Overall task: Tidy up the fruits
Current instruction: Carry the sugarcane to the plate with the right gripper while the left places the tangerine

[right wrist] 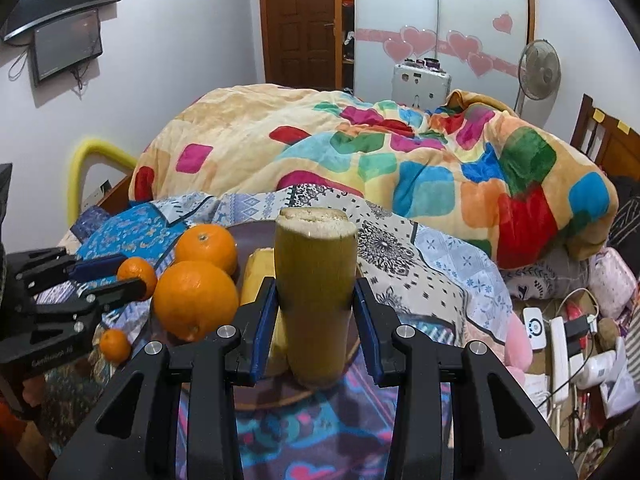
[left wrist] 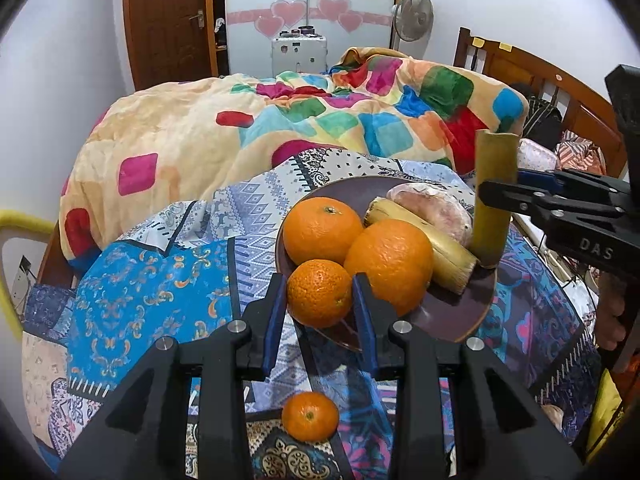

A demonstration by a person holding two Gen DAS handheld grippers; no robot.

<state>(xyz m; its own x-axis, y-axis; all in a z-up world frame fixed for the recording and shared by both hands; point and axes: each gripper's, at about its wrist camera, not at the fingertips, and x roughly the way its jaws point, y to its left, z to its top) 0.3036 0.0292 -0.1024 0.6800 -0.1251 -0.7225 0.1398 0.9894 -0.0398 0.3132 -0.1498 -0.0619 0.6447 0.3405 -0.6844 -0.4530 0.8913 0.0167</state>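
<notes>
A dark brown plate (left wrist: 460, 312) on the patterned bedspread holds two large oranges (left wrist: 390, 264), a yellow cut stalk piece (left wrist: 424, 240) lying flat and a pale wrapped fruit (left wrist: 436, 208). My left gripper (left wrist: 320, 294) is shut on a small mandarin (left wrist: 319, 294) at the plate's near rim. Another small mandarin (left wrist: 310, 416) lies on the bedspread below. My right gripper (right wrist: 316, 300) is shut on an upright yellow-green stalk piece (right wrist: 316, 292), its base resting on the plate (right wrist: 280, 396). The right gripper also shows in the left wrist view (left wrist: 508, 200).
A colourful blanket (left wrist: 280, 120) is heaped behind the plate. A wooden headboard (left wrist: 560, 92) is at the right. A power strip and cables (right wrist: 560, 344) lie on the right side. A fan (left wrist: 412, 14) and a silver case (left wrist: 298, 54) stand at the back.
</notes>
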